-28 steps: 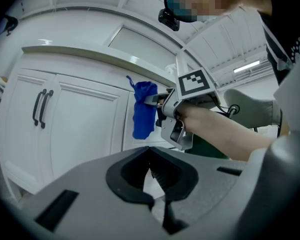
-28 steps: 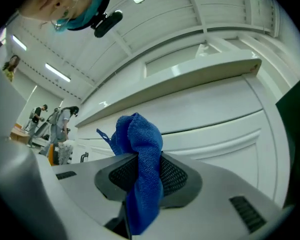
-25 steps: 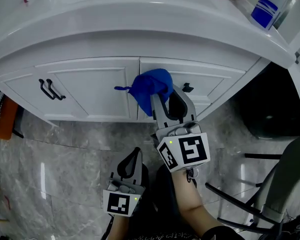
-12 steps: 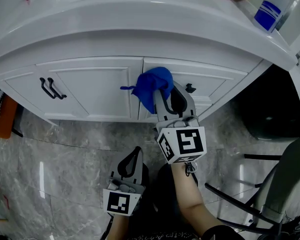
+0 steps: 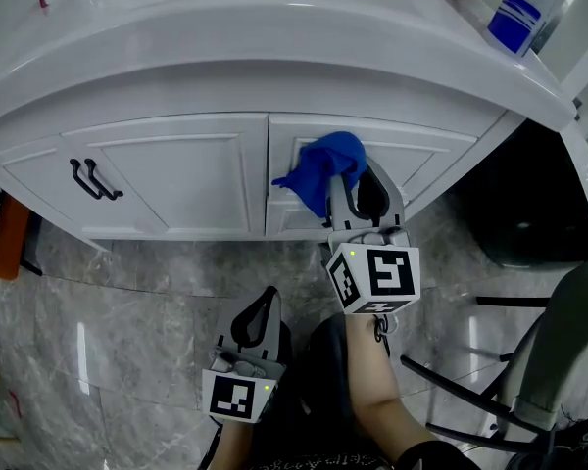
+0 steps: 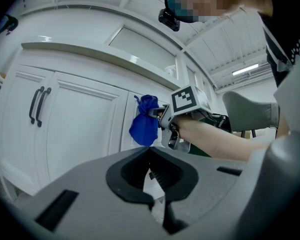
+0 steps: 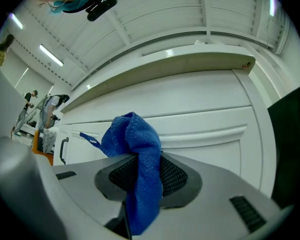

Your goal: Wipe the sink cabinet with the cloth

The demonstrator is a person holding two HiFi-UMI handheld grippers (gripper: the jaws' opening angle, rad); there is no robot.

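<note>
A blue cloth point(image 5: 325, 167) is bunched against the right door of the white sink cabinet point(image 5: 176, 179), just under the countertop overhang. My right gripper point(image 5: 345, 186) is shut on the blue cloth point(image 7: 136, 159), which hangs down between its jaws in the right gripper view. In the left gripper view the blue cloth point(image 6: 144, 122) and my right gripper point(image 6: 157, 113) show against the cabinet door point(image 6: 77, 124). My left gripper point(image 5: 265, 300) hangs low over the floor, away from the cabinet, its jaws shut on nothing point(image 6: 157, 191).
Black door handles point(image 5: 88, 179) sit on the left cabinet door. A white countertop point(image 5: 274, 27) overhangs the doors, with a blue-and-white bottle point(image 5: 521, 8) at its right end. A dark bin point(image 5: 529, 213) and a chair frame point(image 5: 510, 360) stand to the right, over grey marble floor point(image 5: 127, 331).
My right gripper has carried the blue cloth rightward along the cabinet front, from near the gap between the doors onto the right door. The left gripper has stayed put.
</note>
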